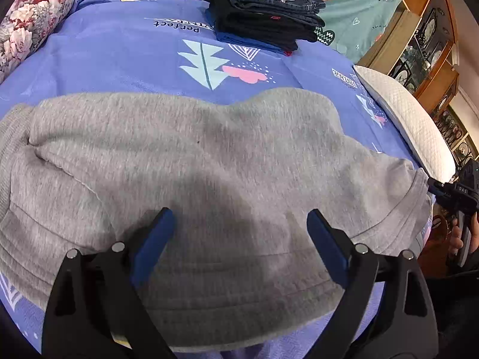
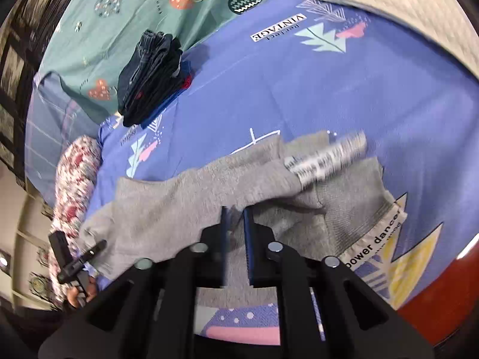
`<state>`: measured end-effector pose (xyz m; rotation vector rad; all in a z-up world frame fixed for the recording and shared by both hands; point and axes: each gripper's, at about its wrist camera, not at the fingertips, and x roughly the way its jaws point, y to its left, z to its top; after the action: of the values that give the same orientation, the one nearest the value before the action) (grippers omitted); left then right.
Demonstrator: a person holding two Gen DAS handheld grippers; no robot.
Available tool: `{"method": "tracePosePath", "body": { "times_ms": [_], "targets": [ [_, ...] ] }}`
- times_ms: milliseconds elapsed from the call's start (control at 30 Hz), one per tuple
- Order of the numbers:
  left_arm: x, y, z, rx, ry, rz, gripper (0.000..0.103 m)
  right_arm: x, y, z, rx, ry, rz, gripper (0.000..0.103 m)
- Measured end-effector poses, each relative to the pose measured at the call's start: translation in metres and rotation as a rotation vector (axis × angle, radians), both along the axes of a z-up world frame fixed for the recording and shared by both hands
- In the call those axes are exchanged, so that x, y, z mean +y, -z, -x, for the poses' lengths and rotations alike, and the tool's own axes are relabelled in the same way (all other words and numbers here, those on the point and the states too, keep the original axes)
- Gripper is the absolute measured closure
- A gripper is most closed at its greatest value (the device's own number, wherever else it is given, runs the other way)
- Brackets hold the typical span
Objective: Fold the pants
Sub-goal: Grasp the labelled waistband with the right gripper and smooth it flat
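Observation:
Grey sweatpants (image 1: 209, 164) lie folded across the purple bedsheet (image 1: 125, 56). My left gripper (image 1: 239, 227) hovers open over their near edge, its blue pads wide apart and holding nothing. In the right wrist view the same pants (image 2: 185, 209) show a printed band (image 2: 371, 245) reading "power dancer". My right gripper (image 2: 236, 215) is shut on a fold of the grey fabric and lifts it slightly. The right gripper also shows at the far right of the left wrist view (image 1: 434, 185), at the pants' end. The left gripper shows at the lower left of the right wrist view (image 2: 98, 246).
A stack of folded dark jeans and black pants (image 1: 263, 12) sits at the far side of the bed, also in the right wrist view (image 2: 149, 77). A floral bolster (image 1: 33, 21) lies left, a white pillow (image 1: 410, 119) right. A wooden cabinet (image 1: 431, 30) stands beyond.

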<state>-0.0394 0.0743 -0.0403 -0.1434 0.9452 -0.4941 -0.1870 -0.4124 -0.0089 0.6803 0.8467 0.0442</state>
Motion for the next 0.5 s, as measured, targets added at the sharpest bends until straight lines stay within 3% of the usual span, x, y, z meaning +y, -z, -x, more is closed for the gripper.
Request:
{"method": "tracePosePath", "body": {
  "times_ms": [33,67,167,200,267,300,333,433,500],
  "targets": [
    [0.0,0.0,0.001,0.001,-0.004,0.001,0.011,-0.006,0.004,0.0,0.0,0.039,-0.019,0.049],
    [0.001,0.0,0.002,0.0,-0.007,0.004,0.011,-0.009,0.007,-0.002,0.004,0.07,-0.034,0.042],
    [0.003,0.0,0.004,-0.004,-0.017,0.018,0.011,-0.013,0.017,-0.013,0.012,0.1,-0.064,0.043],
    [0.003,0.001,0.004,-0.004,-0.02,0.02,0.011,-0.012,0.018,-0.018,0.024,0.103,-0.039,0.045],
    [0.003,0.0,0.004,-0.004,-0.025,0.016,0.011,-0.011,0.016,-0.021,0.017,0.101,-0.026,0.085],
    [0.002,0.0,0.005,-0.004,-0.024,0.013,0.011,-0.009,0.01,-0.019,-0.01,0.083,-0.039,0.091],
    [0.002,0.0,0.004,-0.003,-0.023,0.01,0.011,-0.007,0.003,-0.016,-0.044,0.076,-0.039,0.096],
    [0.001,0.0,0.004,0.001,-0.016,0.0,0.011,0.0,-0.037,0.009,-0.181,0.056,0.013,0.096],
    [0.0,0.0,0.005,-0.001,-0.008,-0.01,0.011,0.0,-0.051,0.029,-0.22,0.07,0.056,0.096]
  ]
}}
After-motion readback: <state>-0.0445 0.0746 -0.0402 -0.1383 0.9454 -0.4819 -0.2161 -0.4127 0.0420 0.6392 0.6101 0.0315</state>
